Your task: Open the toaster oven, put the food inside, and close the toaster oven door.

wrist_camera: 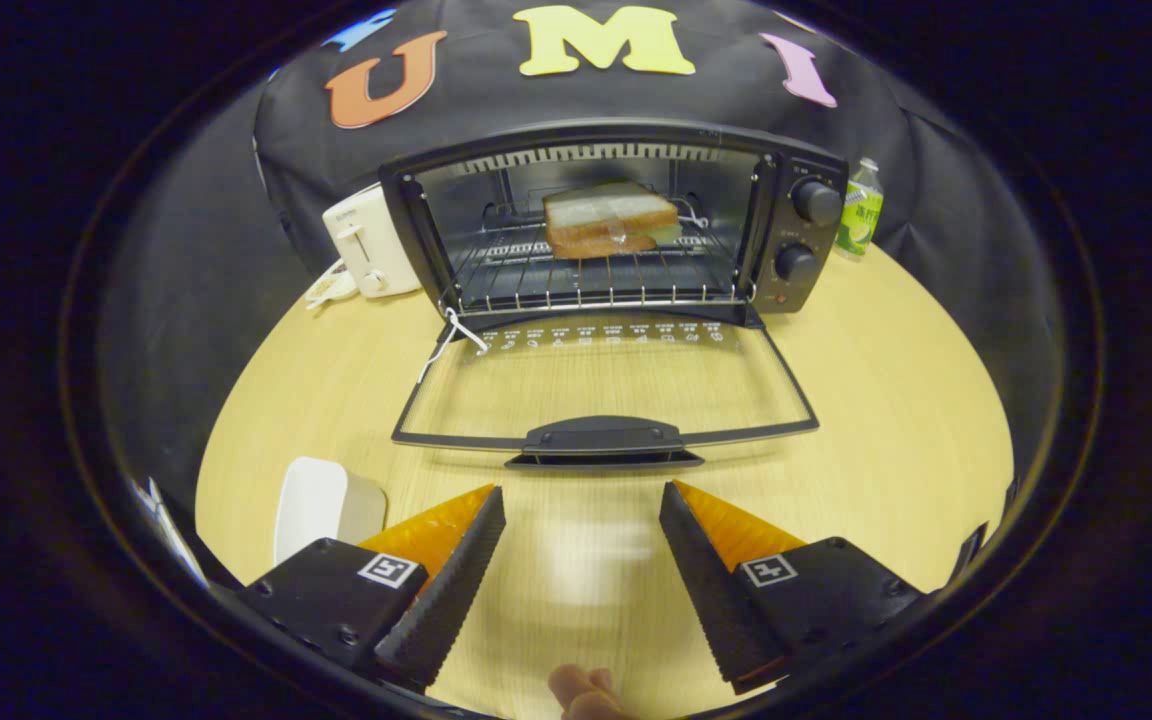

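Closing the door is the step you have left, by the look of things: the sandwich [608, 220] already sits on the wire rack [586, 275] inside the toaster oven [616, 215], toward the back of the chamber. The glass door [604, 385] lies folded flat down on the worktop [886, 400], its handle [604, 440] pointing at you. Your claw [582, 515] is spread wide and holds nothing, its fingers just short of that handle and roughly centred on it. Next you likely need to get a finger under the handle's lip and swing the door up and back until it seats; the handle sits low against the worktop, so come in shallow. A white dish [321, 505] rests near the worktop's front edge beside your left finger. A white toaster [368, 240] and a bottle [858, 210] flank the oven toward the worktop's far edge.
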`<state>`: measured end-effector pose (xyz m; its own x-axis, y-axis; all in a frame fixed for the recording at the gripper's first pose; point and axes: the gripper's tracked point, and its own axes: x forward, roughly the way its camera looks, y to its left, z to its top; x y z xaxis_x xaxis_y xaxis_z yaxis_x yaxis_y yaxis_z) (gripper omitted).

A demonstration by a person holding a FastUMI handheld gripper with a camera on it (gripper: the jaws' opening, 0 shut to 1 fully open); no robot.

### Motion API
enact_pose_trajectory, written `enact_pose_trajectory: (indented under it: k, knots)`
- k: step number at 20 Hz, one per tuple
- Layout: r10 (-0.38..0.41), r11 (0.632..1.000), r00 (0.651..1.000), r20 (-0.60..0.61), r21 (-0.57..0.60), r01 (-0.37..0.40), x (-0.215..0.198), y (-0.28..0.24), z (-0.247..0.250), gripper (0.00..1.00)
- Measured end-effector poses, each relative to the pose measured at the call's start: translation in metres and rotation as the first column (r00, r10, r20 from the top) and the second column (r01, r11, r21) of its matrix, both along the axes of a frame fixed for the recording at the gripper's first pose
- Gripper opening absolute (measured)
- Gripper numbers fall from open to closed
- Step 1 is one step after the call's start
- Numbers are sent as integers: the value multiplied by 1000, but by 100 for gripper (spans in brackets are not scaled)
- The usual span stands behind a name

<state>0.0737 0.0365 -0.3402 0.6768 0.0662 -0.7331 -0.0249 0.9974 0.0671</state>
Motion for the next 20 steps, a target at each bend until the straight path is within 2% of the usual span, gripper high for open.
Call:
enact_pose_trajectory:
  k: [7,11,20]
  knots:
    - [-42,997,998,48,-68,45,24,-18,-4,100]
    - [-55,996,997,46,-72,58,25,-16,-4,100]
    - [-65,996,990,125,-60,73,22,-16,18,100]
